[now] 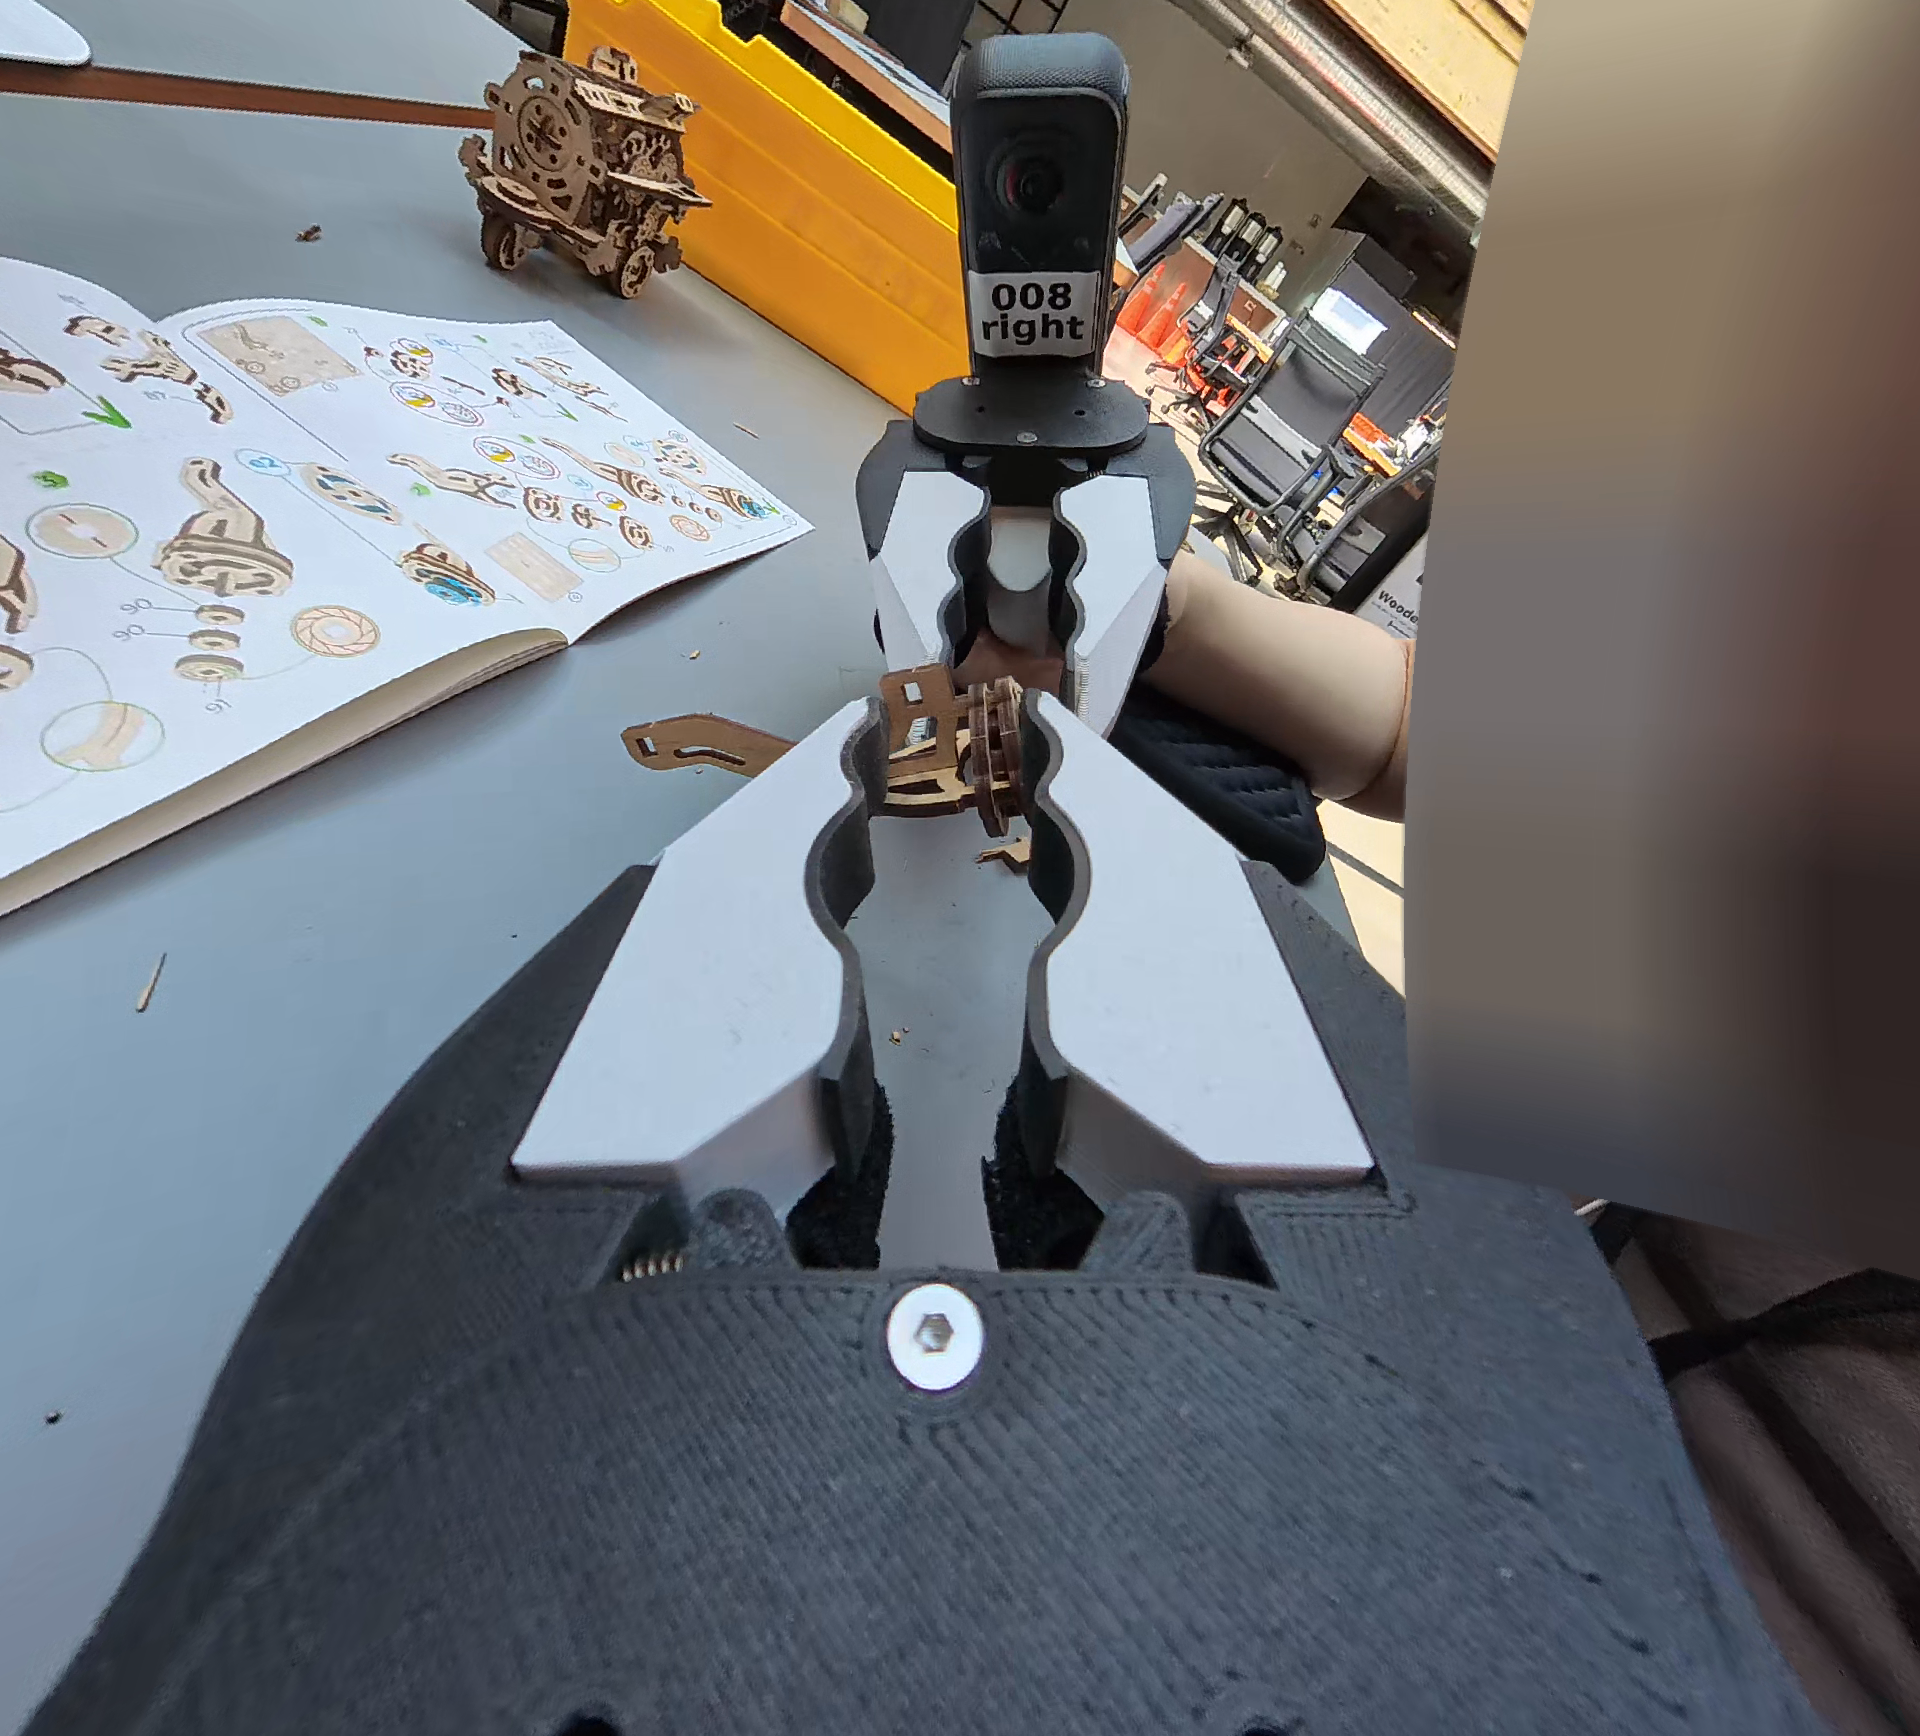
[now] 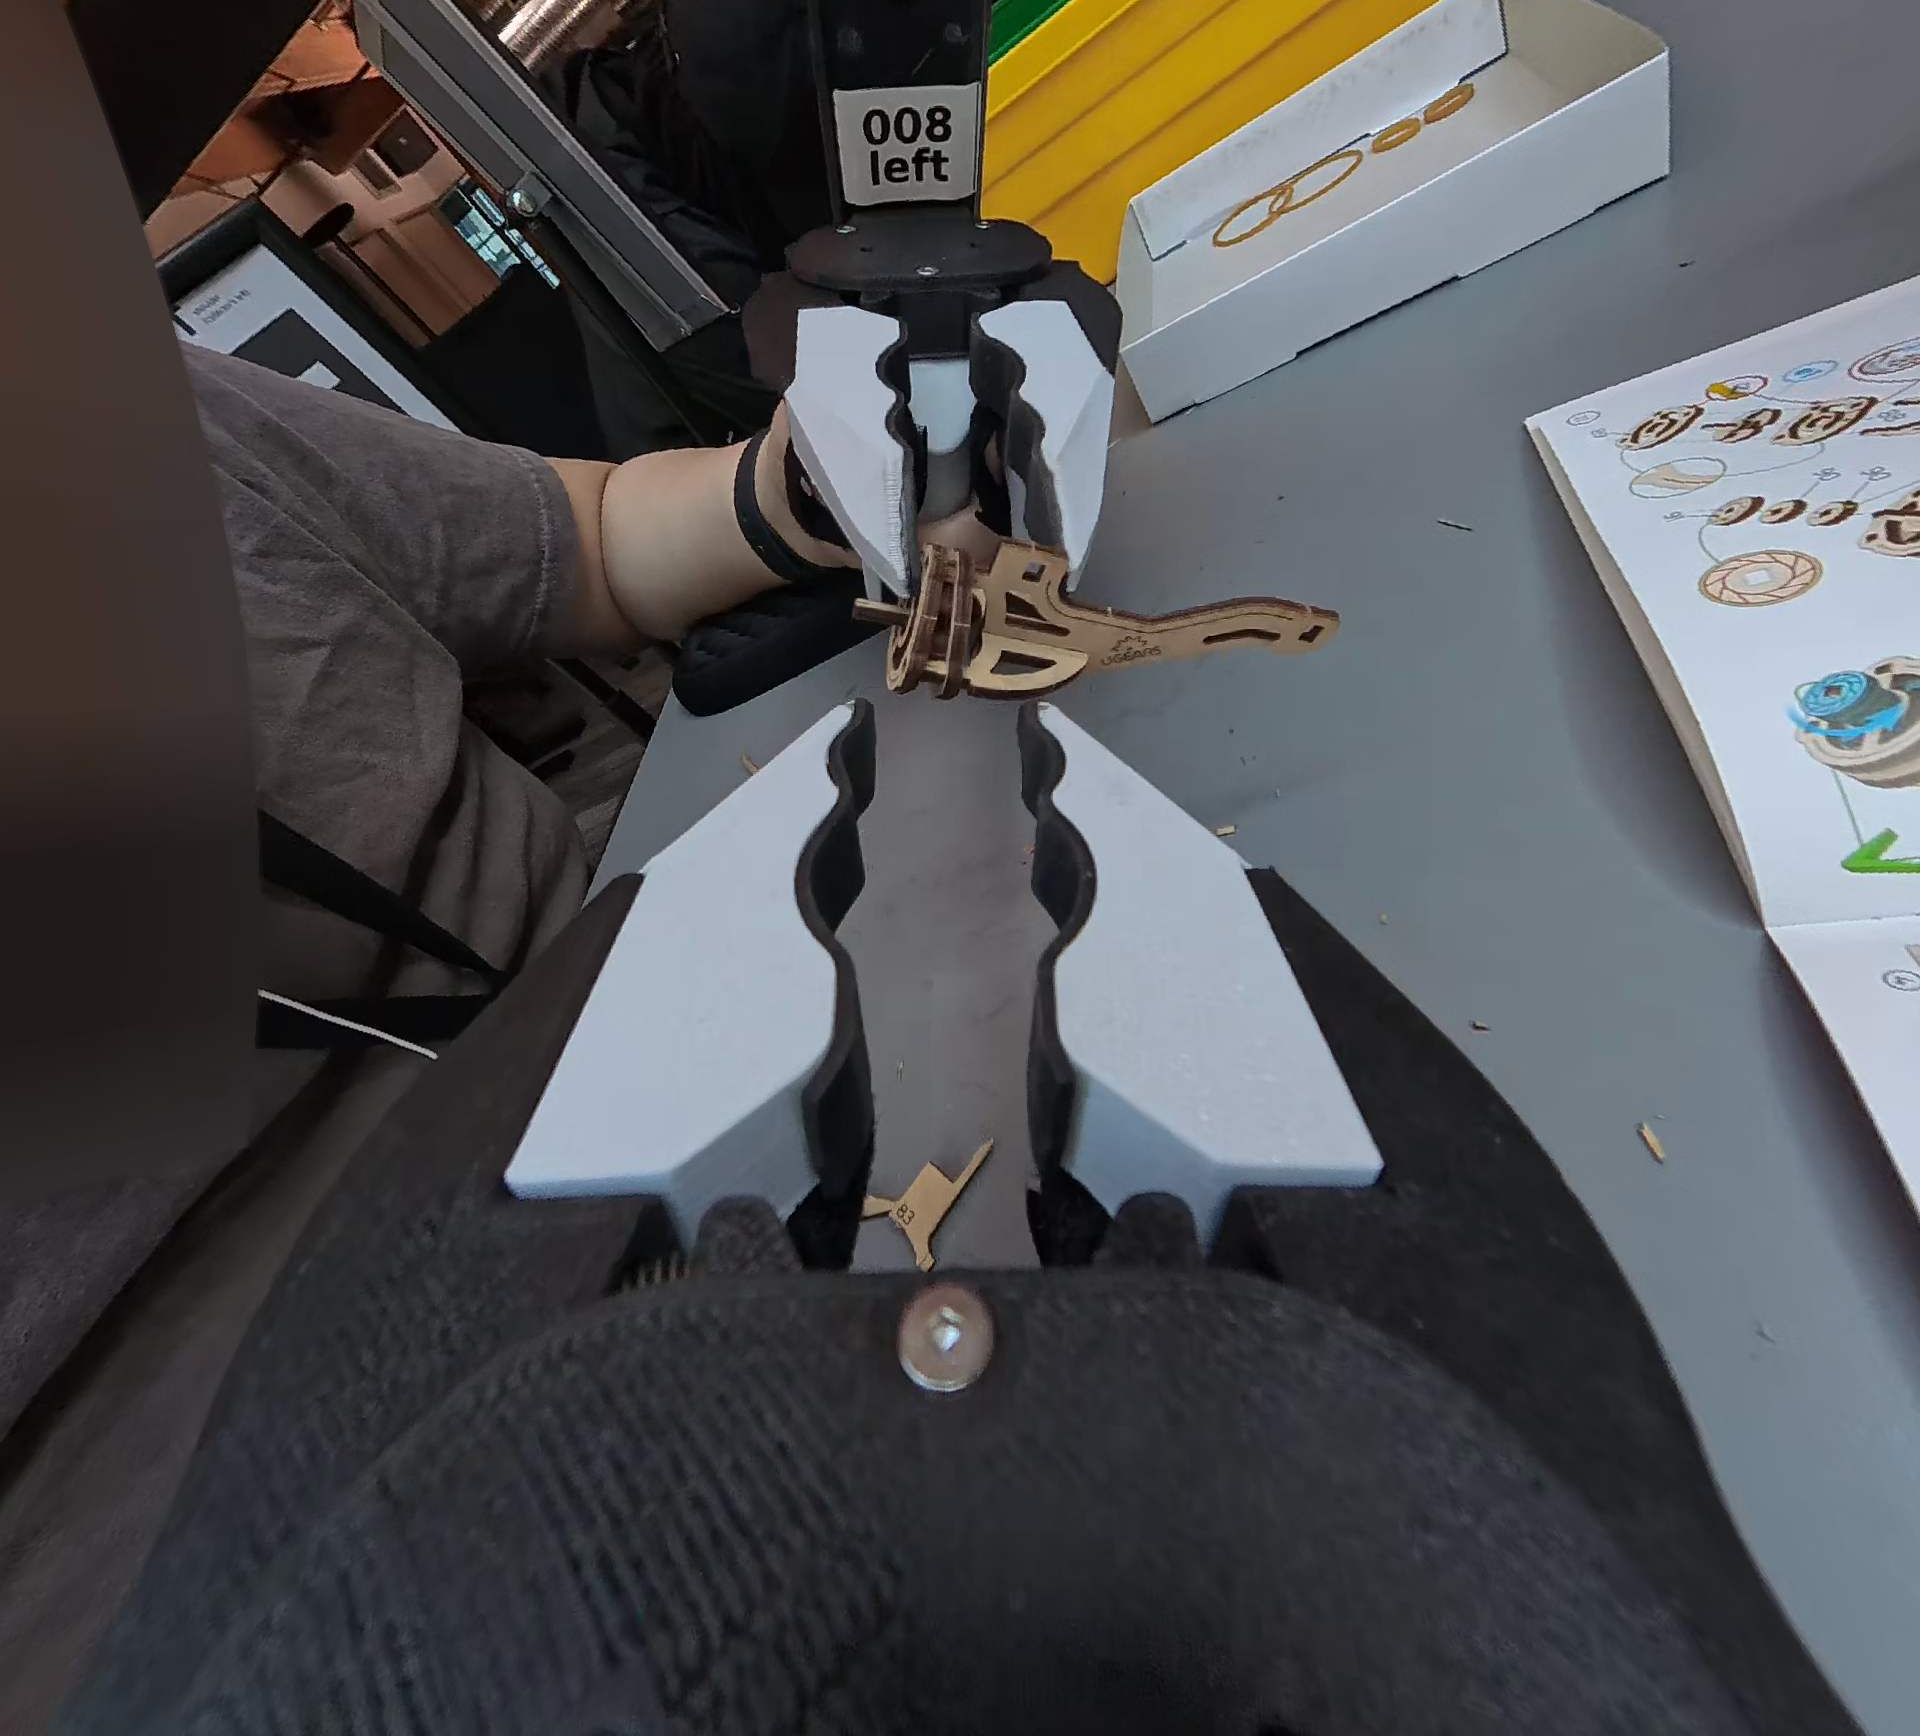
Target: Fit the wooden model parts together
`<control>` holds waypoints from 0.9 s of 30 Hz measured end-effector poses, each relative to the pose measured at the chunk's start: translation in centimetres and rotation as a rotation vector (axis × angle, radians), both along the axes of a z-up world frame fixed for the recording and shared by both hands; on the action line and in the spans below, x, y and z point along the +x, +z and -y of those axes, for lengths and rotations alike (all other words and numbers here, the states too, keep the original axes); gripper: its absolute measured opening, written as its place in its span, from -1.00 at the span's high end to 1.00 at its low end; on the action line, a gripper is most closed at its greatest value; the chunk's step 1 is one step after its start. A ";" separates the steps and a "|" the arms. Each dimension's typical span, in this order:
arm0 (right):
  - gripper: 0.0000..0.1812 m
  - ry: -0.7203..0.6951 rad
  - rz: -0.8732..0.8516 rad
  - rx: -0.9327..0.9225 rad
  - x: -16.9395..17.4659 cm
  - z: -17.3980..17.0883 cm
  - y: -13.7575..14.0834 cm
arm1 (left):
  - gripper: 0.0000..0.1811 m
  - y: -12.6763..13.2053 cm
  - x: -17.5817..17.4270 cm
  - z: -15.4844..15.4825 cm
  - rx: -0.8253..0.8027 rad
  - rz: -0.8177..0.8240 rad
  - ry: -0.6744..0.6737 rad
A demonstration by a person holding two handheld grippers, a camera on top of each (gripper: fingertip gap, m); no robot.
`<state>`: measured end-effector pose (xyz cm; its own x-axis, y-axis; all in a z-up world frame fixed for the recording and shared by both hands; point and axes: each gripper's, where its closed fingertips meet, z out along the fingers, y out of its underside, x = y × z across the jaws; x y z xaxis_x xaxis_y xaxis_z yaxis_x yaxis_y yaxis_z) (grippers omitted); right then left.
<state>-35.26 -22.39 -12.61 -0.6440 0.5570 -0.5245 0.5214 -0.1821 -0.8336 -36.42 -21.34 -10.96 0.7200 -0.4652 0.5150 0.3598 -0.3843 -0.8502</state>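
Observation:
My left gripper point(image 1: 951, 720) is shut on a small wooden sub-assembly point(image 1: 945, 756), a toothed wheel stack on a flat curved arm. It is held just above the grey table point(image 1: 312, 1011). The arm point(image 2: 1226, 632) sticks out sideways from the fingers. In the right wrist view the left gripper point(image 2: 982, 564) faces me with the sub-assembly point(image 2: 997, 637) in its tips. My right gripper point(image 2: 945, 725) is open and empty, its tips just short of the sub-assembly. It also shows in the left wrist view point(image 1: 1013, 668). A small loose wooden piece point(image 2: 925, 1203) lies on the table under the right gripper.
An open instruction booklet point(image 1: 312, 523) point(image 2: 1766, 647) lies beside the work spot. A finished wooden model point(image 1: 582, 169) stands farther back. A yellow bin point(image 1: 769, 159) point(image 2: 1247, 24) and a white box with wooden rings point(image 2: 1382, 180) stand at the table's far side. A person's forearm point(image 2: 665, 533) is at the table edge. The grippers are tip to tip, or close to it. Between my right fingertips and the small loose wooden piece point(image 2: 925, 1203) there is roughly 10 cm.

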 end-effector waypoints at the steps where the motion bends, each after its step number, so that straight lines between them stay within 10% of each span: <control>1: 0.71 0.004 0.001 -0.010 0.0 0.1 0.1 | 0.74 0.0 0.0 0.0 -0.001 0.003 -0.001; 21: 0.72 -0.062 -0.130 -0.030 -0.3 -1.0 2.4 | 0.74 1.0 0.0 0.3 0.131 -0.148 0.035; 27: 0.61 -0.301 0.052 0.229 -1.8 -4.5 -0.4 | 0.74 1.3 -1.6 0.3 0.126 -0.107 0.081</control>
